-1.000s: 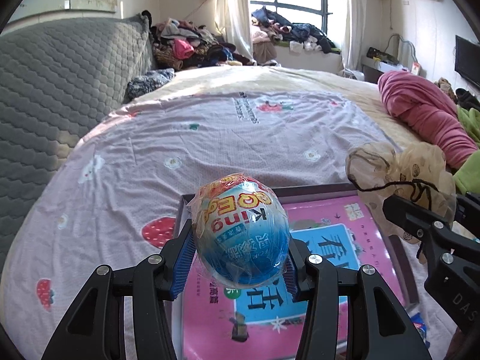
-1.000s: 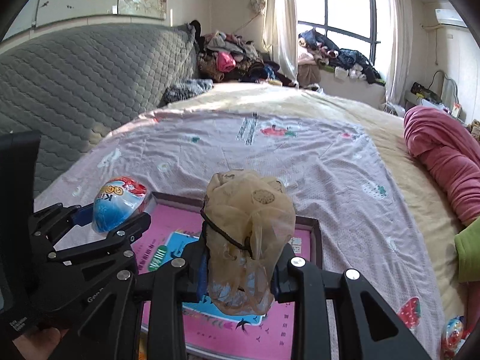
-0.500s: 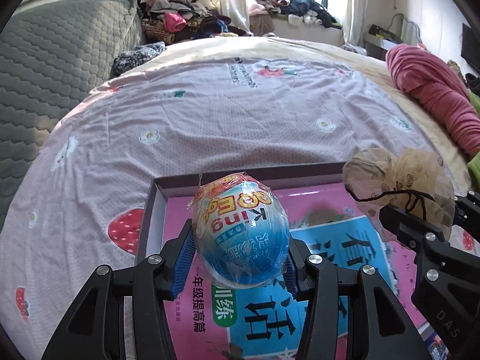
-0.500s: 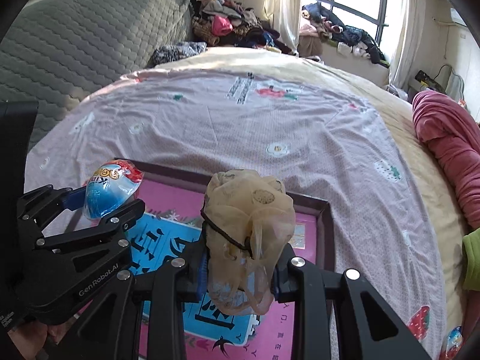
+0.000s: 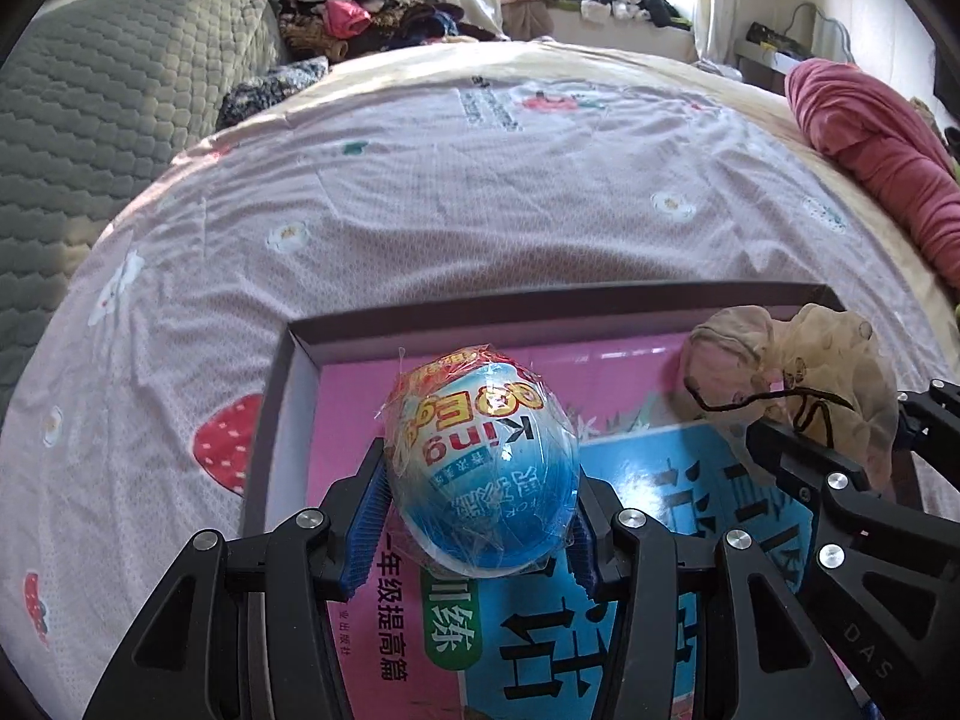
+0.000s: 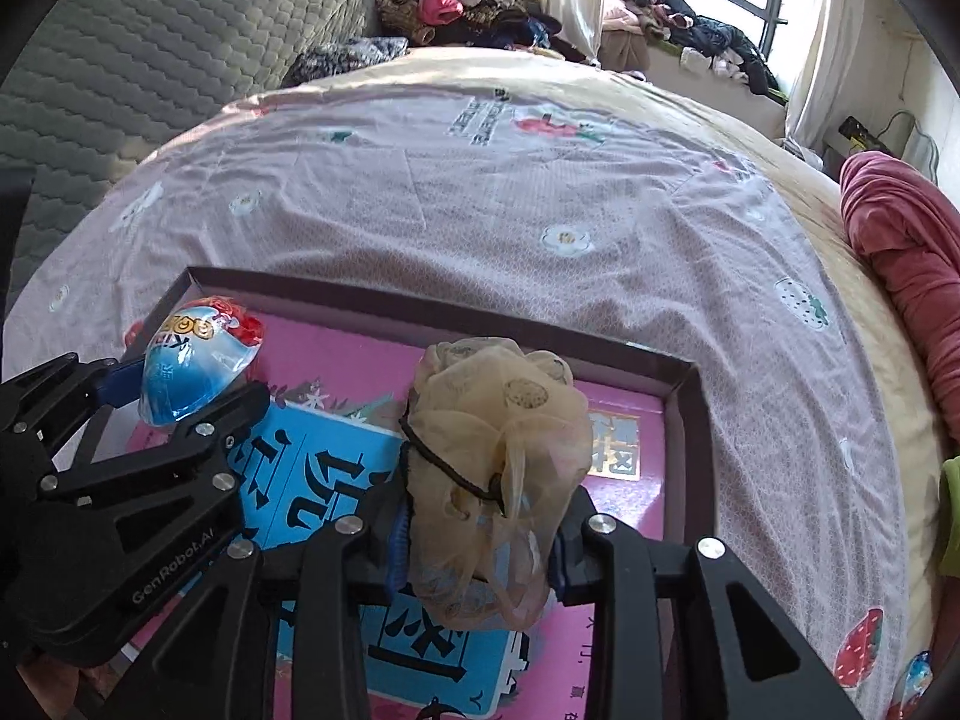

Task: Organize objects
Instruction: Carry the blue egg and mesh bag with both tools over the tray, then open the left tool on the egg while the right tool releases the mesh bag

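A blue and red plastic-wrapped toy egg (image 5: 480, 456) sits between the blue pads of my left gripper (image 5: 478, 489), which is shut on it. It hangs over the left part of a dark-rimmed box (image 5: 540, 306) that holds a pink and blue book (image 5: 630, 372). My right gripper (image 6: 486, 516) has a beige mesh pouch (image 6: 498, 432) with a black drawstring between its pads. Its jaws are opening, and the pads still touch the pouch. The pouch hangs over the middle of the box (image 6: 420, 300). The egg (image 6: 198, 372) shows at the left of the right wrist view.
The box lies on a bed with a pale strawberry-print sheet (image 5: 480, 180). A grey quilted headboard (image 5: 120, 90) rises at the left and a rolled pink blanket (image 5: 870, 138) lies at the right. Clothes (image 5: 372, 12) are piled at the far side. A second toy egg (image 6: 915, 678) lies near the right.
Both grippers have sunk toward the box and tipped further down, so the box and book look larger. The egg and the pouch stay between their pads.
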The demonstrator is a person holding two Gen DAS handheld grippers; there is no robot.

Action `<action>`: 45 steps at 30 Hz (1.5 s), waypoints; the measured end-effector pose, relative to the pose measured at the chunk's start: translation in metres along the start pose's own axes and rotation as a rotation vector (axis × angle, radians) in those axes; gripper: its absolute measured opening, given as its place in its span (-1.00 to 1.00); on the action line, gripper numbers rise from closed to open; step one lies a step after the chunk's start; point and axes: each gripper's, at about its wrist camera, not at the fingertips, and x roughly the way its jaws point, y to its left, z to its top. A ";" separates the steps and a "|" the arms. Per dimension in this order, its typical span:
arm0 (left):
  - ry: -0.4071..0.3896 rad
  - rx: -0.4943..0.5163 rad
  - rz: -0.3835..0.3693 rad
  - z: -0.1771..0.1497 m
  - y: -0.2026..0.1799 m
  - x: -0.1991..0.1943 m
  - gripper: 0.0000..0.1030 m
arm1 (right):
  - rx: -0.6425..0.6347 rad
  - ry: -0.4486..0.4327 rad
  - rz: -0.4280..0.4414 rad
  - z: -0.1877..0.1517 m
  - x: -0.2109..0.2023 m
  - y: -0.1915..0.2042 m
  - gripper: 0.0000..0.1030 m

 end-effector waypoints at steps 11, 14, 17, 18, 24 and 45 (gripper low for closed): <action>0.037 -0.003 0.007 0.000 0.003 0.008 0.39 | 0.022 0.023 -0.003 0.001 0.004 -0.004 0.00; 0.044 -0.012 0.012 0.000 0.007 0.006 0.46 | 0.033 0.017 0.004 0.001 0.002 -0.005 0.09; 0.034 -0.011 0.031 0.000 0.009 0.001 0.48 | 0.054 -0.001 0.011 0.002 -0.005 -0.008 0.26; 0.030 -0.012 0.036 0.000 0.010 -0.001 0.49 | 0.059 -0.004 0.014 0.002 -0.006 -0.009 0.35; 0.032 -0.010 0.022 -0.001 0.013 -0.009 0.52 | 0.071 0.002 0.025 -0.001 -0.009 -0.012 0.52; 0.008 -0.026 -0.037 -0.020 0.017 -0.062 0.56 | 0.049 -0.078 0.031 -0.013 -0.076 -0.008 0.60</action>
